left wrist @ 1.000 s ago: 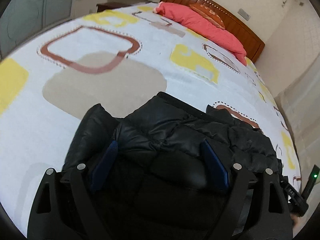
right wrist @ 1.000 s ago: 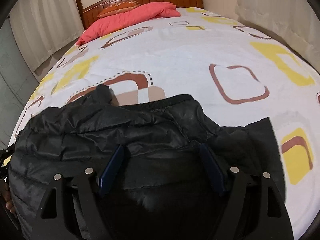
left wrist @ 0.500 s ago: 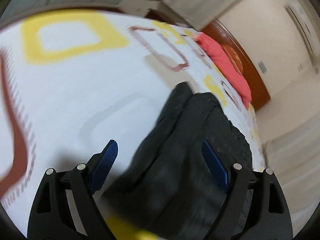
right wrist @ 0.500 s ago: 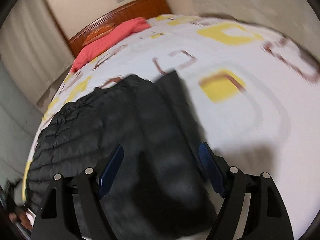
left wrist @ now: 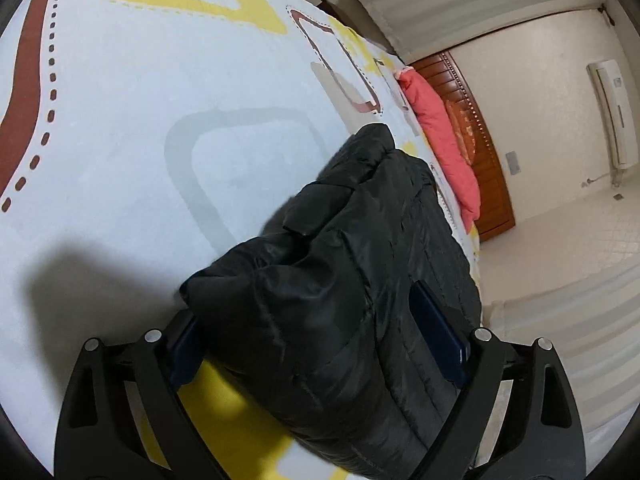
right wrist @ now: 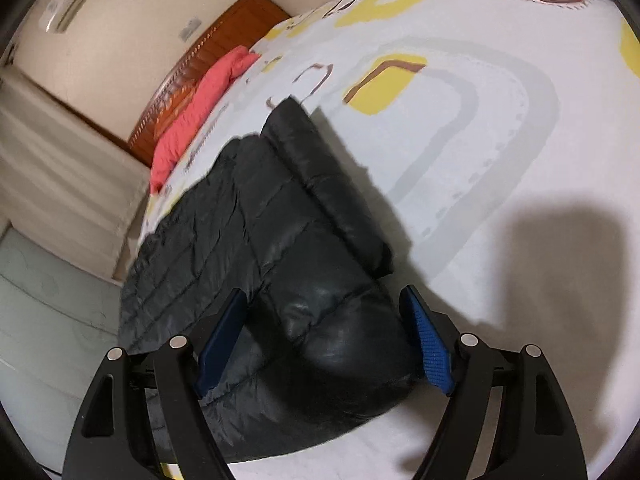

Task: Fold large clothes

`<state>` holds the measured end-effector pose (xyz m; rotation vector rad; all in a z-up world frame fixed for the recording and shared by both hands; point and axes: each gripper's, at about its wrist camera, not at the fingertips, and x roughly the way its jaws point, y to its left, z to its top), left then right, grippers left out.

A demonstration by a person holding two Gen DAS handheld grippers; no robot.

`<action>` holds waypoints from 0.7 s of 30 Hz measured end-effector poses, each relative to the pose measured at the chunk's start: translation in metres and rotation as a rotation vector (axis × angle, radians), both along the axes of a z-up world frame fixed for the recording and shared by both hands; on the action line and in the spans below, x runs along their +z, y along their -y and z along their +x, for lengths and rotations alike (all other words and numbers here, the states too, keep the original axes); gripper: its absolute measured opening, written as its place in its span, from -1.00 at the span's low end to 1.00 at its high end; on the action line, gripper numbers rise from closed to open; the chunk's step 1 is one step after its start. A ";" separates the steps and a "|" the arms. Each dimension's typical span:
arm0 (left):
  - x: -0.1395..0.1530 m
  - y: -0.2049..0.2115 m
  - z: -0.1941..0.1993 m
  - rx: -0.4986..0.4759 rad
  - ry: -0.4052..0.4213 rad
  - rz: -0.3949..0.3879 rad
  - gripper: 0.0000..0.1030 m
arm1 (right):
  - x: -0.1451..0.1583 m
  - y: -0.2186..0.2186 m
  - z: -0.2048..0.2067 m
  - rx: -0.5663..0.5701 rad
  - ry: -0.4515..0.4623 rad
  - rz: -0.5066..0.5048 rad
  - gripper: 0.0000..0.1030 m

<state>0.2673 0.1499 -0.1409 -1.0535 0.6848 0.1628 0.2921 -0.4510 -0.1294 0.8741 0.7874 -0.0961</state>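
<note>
You are partway through the fold: the black puffer jacket (left wrist: 352,280) lies on the bed (left wrist: 120,120) as a long, narrow bundle, its sides apparently already turned in, running away from you toward the wooden headboard (left wrist: 484,168) and the red pillow (left wrist: 444,140). Your left hand-held gripper (left wrist: 316,340) stands released, its blue pads spread wide, with the near end of the bundle bulging up between them; whether the pads touch the fabric is hard to tell. Your right hand-held gripper (right wrist: 324,332) is likewise spread open, straddling the other near corner, its right pad clear of the cloth and its left pad just beside a quilted seam. The next move likely calls for closing both on that near edge and carrying it forward, away from you, to halve the length. Take a deep bite: the shell looks glossy and slippery, the filling thick and springy, so a shallow pinch may slide off and the fold may puff back open unless pressed down.
</note>
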 end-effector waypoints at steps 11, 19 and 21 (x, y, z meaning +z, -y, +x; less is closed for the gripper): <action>-0.002 0.002 -0.001 -0.022 0.028 0.017 0.77 | -0.010 -0.005 -0.026 -0.023 0.041 0.073 0.52; -0.010 -0.002 0.002 -0.016 0.029 -0.015 -0.25 | -0.019 -0.011 -0.009 -0.061 0.049 0.104 -0.18; -0.008 0.000 0.000 -0.031 0.041 -0.005 -0.40 | -0.018 -0.011 -0.012 -0.053 0.068 0.117 -0.37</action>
